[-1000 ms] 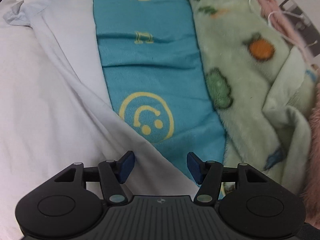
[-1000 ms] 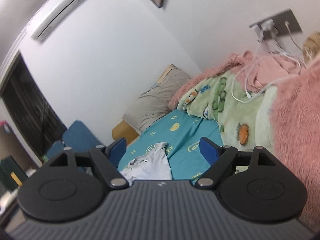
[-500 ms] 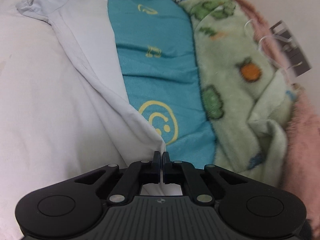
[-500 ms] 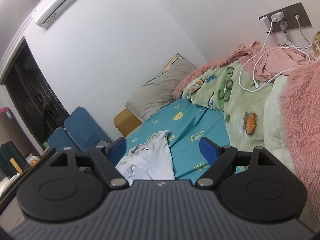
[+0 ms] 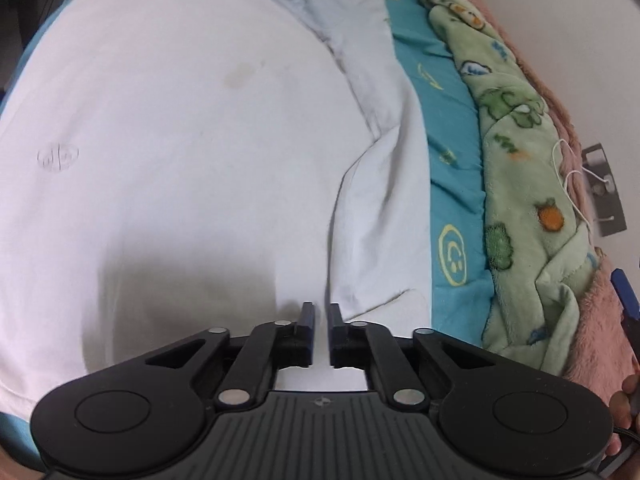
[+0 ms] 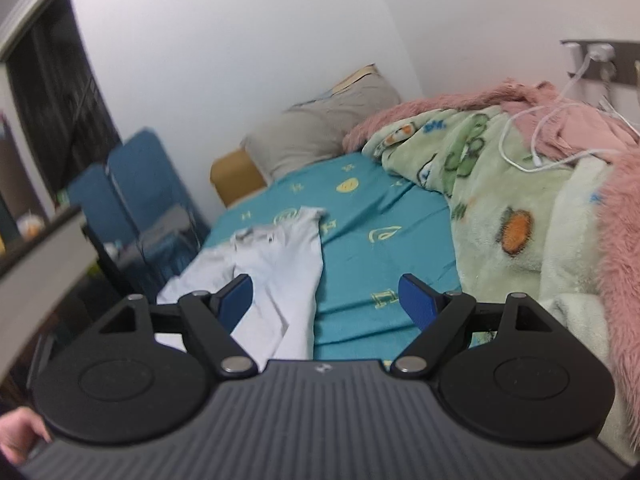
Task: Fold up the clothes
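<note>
A white shirt (image 5: pixel 200 140) lies spread on the teal smiley sheet (image 5: pixel 452 184). Its right side is folded inward as a long flap (image 5: pixel 380 220), whose lower corner ends just right of my left gripper (image 5: pixel 320 316). That gripper hangs low over the shirt. Its jaws are opening, with a narrow gap between the blue pads and no cloth pinched in it. In the right wrist view the shirt (image 6: pixel 280 264) lies ahead and to the left. My right gripper (image 6: pixel 326 300) stands open above the bed, holding nothing.
A green cartoon blanket (image 6: pixel 500 184) and a pink fluffy blanket (image 6: pixel 624 220) are heaped along the bed's right side, with a white charging cable (image 6: pixel 532 152) on top. A grey pillow (image 6: pixel 320 132) lies at the head. A blue folding chair (image 6: pixel 136 184) stands left of the bed.
My left gripper shut on the shirt's right edge, carried it leftward over the shirt, and its jaws have now parted slightly. My right gripper rolled and dipped toward the bed, still open.
</note>
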